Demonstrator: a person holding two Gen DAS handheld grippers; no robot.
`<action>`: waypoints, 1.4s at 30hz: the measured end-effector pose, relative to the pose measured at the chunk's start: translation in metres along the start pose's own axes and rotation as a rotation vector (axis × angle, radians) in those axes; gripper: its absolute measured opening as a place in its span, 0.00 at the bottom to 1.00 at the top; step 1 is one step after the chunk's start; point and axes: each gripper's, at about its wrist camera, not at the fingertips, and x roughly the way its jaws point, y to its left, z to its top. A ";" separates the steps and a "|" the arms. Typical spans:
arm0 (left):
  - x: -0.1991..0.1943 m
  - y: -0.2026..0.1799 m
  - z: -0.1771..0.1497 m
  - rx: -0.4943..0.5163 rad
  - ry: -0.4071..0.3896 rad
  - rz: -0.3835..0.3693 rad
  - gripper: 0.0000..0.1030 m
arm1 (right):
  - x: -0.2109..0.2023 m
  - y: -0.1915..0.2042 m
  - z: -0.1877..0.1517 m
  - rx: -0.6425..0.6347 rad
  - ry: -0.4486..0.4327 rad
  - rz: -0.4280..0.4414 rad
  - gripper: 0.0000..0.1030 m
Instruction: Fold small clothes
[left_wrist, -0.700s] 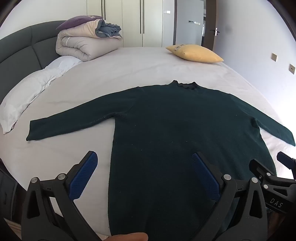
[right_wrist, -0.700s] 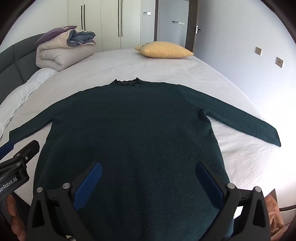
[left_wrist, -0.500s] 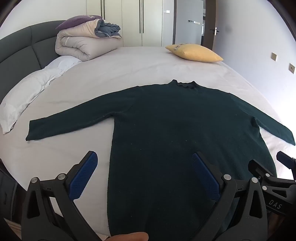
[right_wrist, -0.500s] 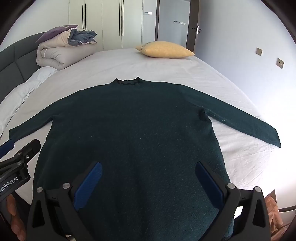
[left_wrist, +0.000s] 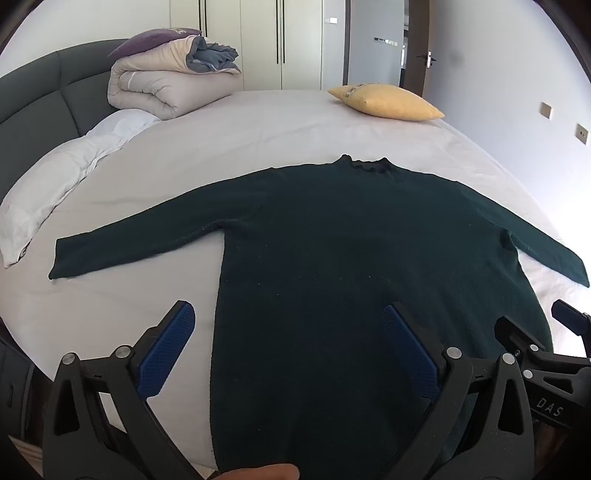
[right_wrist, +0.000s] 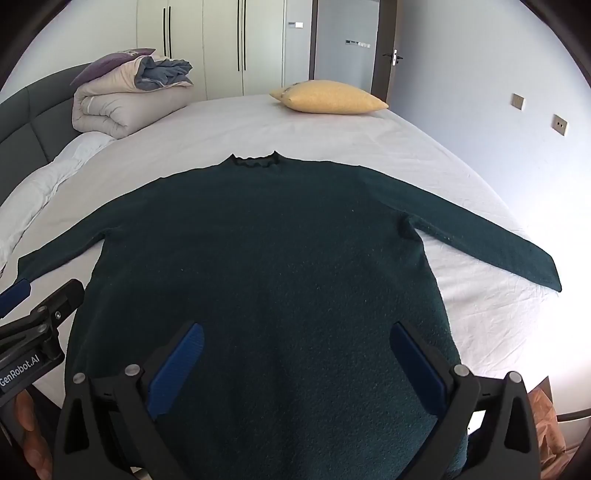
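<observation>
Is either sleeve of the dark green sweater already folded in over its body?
No. In the right wrist view the dark green sweater lies flat on the bed with both sleeves stretched straight out.

A dark green sweater (right_wrist: 258, 277) of fuzzy, matt knit cloth is lying on a smooth, matt white bed sheet (right_wrist: 332, 140) that is creasing lightly at one side. The gripper frames are showing matt black plastic with small shiny metal pins, and their blue pads (left_wrist: 166, 350) are looking finely ribbed. A yellow cushion (right_wrist: 328, 96) is showing soft matt fabric; the headboard (left_wrist: 33, 110) is looking padded and matt.
</observation>
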 end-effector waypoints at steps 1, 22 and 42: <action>0.000 0.000 0.000 0.000 0.000 0.000 1.00 | 0.000 0.000 0.000 0.000 0.000 0.000 1.00; 0.008 -0.004 -0.003 -0.002 0.018 0.001 1.00 | 0.002 -0.001 -0.003 -0.001 0.004 0.000 1.00; 0.009 -0.005 -0.004 -0.002 0.021 0.000 1.00 | 0.003 -0.001 -0.004 -0.002 0.008 0.000 1.00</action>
